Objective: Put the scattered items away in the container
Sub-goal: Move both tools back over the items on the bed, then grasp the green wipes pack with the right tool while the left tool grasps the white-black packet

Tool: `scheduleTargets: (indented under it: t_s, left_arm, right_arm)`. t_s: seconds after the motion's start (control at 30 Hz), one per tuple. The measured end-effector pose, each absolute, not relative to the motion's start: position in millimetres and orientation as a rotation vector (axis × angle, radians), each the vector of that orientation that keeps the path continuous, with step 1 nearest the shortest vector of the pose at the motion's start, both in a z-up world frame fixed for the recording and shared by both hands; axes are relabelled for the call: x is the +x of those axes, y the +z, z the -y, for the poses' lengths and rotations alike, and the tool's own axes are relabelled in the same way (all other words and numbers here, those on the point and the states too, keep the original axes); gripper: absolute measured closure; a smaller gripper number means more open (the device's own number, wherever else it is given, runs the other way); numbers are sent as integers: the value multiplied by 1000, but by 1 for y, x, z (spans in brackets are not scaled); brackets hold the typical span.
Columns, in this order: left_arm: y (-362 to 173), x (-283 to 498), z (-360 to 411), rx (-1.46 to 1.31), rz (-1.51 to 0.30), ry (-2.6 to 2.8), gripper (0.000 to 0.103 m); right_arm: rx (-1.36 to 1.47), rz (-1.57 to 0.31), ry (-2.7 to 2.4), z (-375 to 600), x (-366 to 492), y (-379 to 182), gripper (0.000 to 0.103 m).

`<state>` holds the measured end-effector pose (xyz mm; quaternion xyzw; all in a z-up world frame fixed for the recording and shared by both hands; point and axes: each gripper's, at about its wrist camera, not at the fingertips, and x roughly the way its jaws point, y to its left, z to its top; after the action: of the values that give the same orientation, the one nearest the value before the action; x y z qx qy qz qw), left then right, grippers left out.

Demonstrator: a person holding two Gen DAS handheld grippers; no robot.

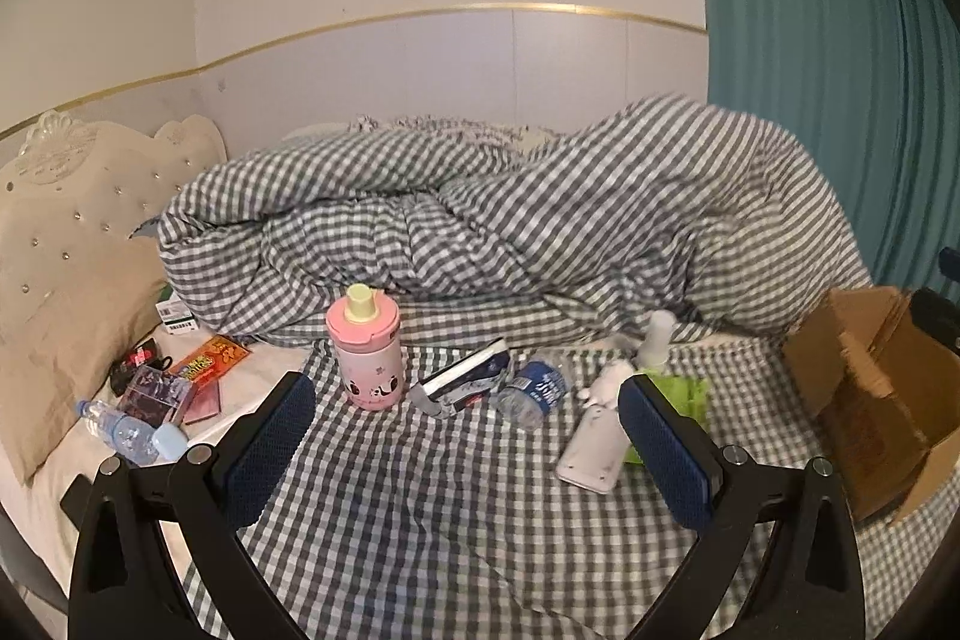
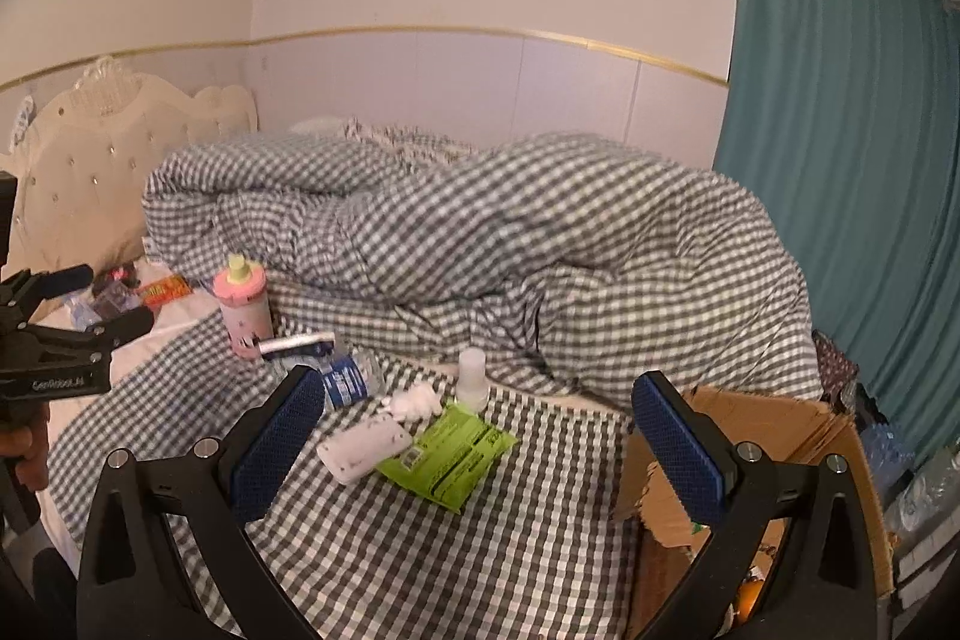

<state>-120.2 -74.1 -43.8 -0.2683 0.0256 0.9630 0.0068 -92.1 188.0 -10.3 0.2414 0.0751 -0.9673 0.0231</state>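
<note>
Nearest the left wrist camera, the left gripper (image 1: 467, 441) hangs over the checked bed sheet (image 1: 420, 508) with its blue-padded fingers spread wide and nothing between them. Likewise the right gripper (image 2: 479, 441) is spread wide and empty, its right finger over the near edge of the cardboard box (image 2: 774, 430), which sits open at the right side of the bed.

Just past the left gripper's right finger lies a white remote-like case (image 1: 591, 445), flat on the sheet, partly overlapping a green packet (image 1: 684, 394). A small white plush toy (image 2: 414, 402) lies touching the case's far end. Beyond it a clear bottle with a white cap (image 2: 471, 381) stands upright. Toward the middle, a crumpled water bottle with a blue label (image 1: 534, 391) lies on its side, just beside a dark-and-white box (image 1: 465, 376) that is tilted. A pink bottle with a yellow cap (image 1: 364, 349) stands upright beside that box.

Farther left, on the white mattress cover, lie a second water bottle (image 1: 123, 433), a clear case (image 1: 159, 391), a red-orange snack packet (image 1: 210, 358) and a small green-and-white box (image 1: 174, 316), near a beige pillow (image 1: 54, 316). Behind everything, a checked duvet (image 1: 510, 214) is heaped across the bed. Past it stand the padded headboard (image 1: 90, 172) and a teal curtain (image 1: 828, 100).

In the right wrist view a hand (image 2: 27, 451) holds the left gripper at the left edge.
</note>
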Motion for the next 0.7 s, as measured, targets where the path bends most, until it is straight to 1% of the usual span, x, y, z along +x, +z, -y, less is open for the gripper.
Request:
scheduleTargets:
  t_s: [0.13, 0.2, 0.33, 0.4, 0.5, 0.57, 0.63, 0.7]
  left_arm:
    - [-68, -150, 79, -899, -63, 2968, 0]
    - [-81, -167, 78, -922, -87, 2954, 0]
    - [-100, -193, 77, -927, -109, 2914, 0]
    - [-108, -205, 75, -927, -135, 2881, 2]
    - [-123, -226, 71, -927, -253, 2828, 9]
    - [-134, -240, 70, -950, -319, 2780, 17]
    - [-147, -257, 68, -980, -392, 2718, 21]
    - [-157, -271, 67, -993, -452, 2690, 23]
  right_arm:
    - [893, -243, -2948, -189, -122, -40, 0]
    - [978, -259, -2918, -189, -137, -58, 0]
    - [1063, -257, -2875, -190, -157, -85, 0]
    - [1099, -251, -2857, -191, -167, -97, 0]
    - [1140, -233, -2836, -194, -182, -114, 0]
    - [1170, -213, -2821, -197, -191, -126, 0]
    - [1200, -193, -2807, -199, -200, -136, 0]
    - [1222, -177, -2797, -201, -209, -145, 0]
